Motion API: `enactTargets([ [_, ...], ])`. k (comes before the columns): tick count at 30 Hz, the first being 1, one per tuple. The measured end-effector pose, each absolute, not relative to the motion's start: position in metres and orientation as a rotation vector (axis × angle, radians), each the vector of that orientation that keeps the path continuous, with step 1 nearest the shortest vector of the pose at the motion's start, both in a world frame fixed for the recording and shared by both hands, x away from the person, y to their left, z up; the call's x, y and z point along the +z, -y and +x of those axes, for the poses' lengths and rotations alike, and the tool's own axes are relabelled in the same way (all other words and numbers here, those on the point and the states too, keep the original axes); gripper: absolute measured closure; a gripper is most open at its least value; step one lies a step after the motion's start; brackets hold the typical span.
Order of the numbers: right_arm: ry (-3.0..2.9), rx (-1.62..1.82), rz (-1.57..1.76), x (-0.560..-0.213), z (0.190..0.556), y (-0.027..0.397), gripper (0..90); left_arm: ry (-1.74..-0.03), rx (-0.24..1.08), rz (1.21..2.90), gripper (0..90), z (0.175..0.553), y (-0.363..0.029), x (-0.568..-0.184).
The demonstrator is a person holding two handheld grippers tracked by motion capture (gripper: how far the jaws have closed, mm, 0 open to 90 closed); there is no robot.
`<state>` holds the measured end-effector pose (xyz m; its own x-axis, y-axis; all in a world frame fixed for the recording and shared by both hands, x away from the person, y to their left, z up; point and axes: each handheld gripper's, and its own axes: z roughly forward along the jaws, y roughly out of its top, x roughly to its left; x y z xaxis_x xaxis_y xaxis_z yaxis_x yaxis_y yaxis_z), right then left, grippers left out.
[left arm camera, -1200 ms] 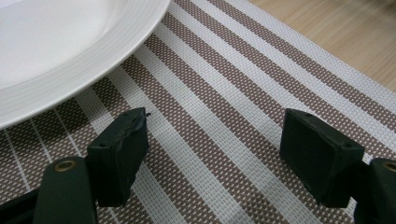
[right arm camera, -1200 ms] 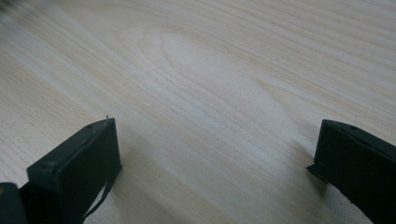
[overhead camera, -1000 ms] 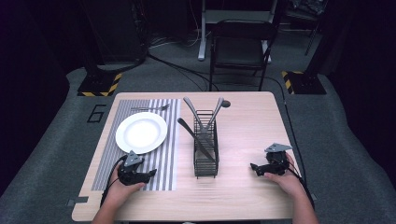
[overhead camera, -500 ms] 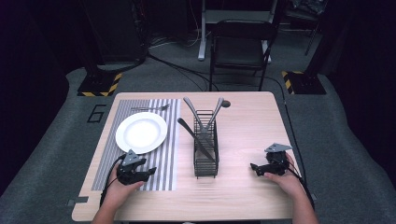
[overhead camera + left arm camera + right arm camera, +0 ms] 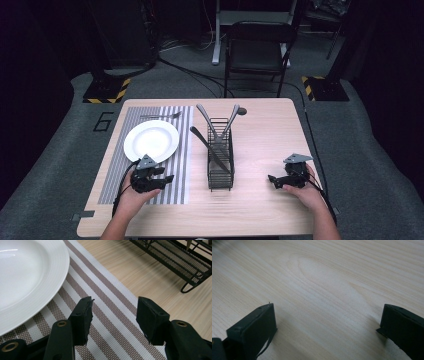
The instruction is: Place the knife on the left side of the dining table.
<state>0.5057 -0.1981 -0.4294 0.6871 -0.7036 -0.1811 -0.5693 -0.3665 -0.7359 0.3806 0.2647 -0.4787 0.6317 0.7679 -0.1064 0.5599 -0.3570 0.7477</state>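
Your table [image 5: 260,150] is pale wood with fine grain; the placemat [image 5: 182,150] carries brown and white stripes. Your plate [image 5: 151,141] is plain white, the wire caddy [image 5: 220,155] black. Both your grippers, left [image 5: 167,178] and right [image 5: 272,179], are black.

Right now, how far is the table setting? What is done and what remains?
Done: white plate and a fork lie on the striped placemat. In hand: nothing; left gripper and right gripper rest open. Left: utensils stand in the black rack.
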Motion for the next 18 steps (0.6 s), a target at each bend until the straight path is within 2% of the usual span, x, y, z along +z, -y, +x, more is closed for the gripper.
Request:
enactTargets([
  [18, -0.974, -0.208, -2.072, -0.429, 0.506, 0.198, 0.0, -1.065, 0.311, 2.001, 52.7, 0.392, -0.256, -0.436],
])
